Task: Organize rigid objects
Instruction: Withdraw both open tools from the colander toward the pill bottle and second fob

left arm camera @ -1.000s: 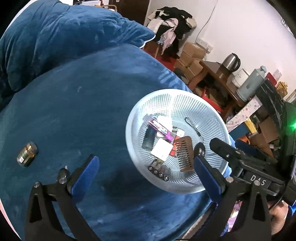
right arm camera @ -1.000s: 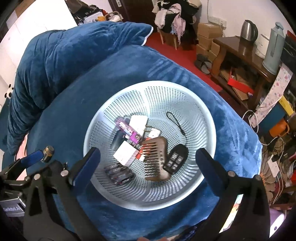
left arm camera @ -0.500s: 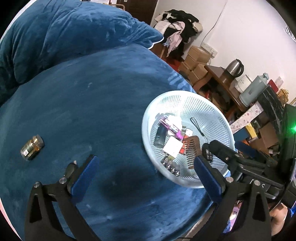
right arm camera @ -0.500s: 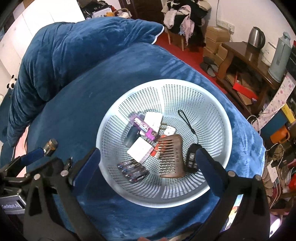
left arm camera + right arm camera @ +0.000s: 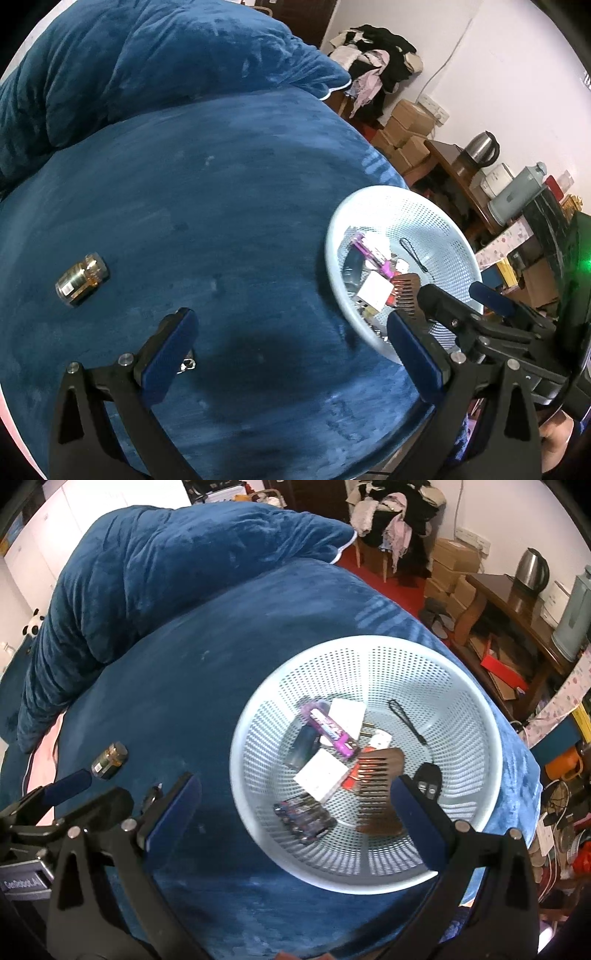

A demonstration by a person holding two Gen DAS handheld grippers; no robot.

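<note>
Basket (image 5: 491, 716), pale blue and perforated, sits on the blue plush cover (image 5: 221, 221) toward its right edge. You have several rigid items lying in its bottom: a brown wooden comb (image 5: 376, 794), a black key fob (image 5: 428, 781) just right of the comb, a purple tube (image 5: 328, 727), two white cards or boxes (image 5: 321, 773), a dark cylindrical item (image 5: 303, 747), a pack of batteries (image 5: 304, 818) and a thin black cord (image 5: 408, 722). A red object shows under the comb's teeth; you cannot tell what it is.

Outside the basket, a small gold-coloured jar (image 5: 82, 279) lies on its side on the cover, well apart from the basket on the left. A small metal piece (image 5: 186, 364) rests on the cover beside your left gripper's left finger; its kind is too small to tell.

Your left gripper (image 5: 291, 354) hangs above bare cover between the jar and the basket, jaws spread wide, nothing between them. Your right gripper (image 5: 295, 819) hangs over the near left part of the basket, jaws likewise spread wide and empty; its right finger overlaps the comb and key fob in view, but contact cannot be confirmed.

Beyond the cover, a folded blue blanket (image 5: 155, 561), cardboard boxes (image 5: 454, 565), a kettle (image 5: 530, 568) on a wooden table (image 5: 509, 602), and clothes (image 5: 391, 513) are visible.
</note>
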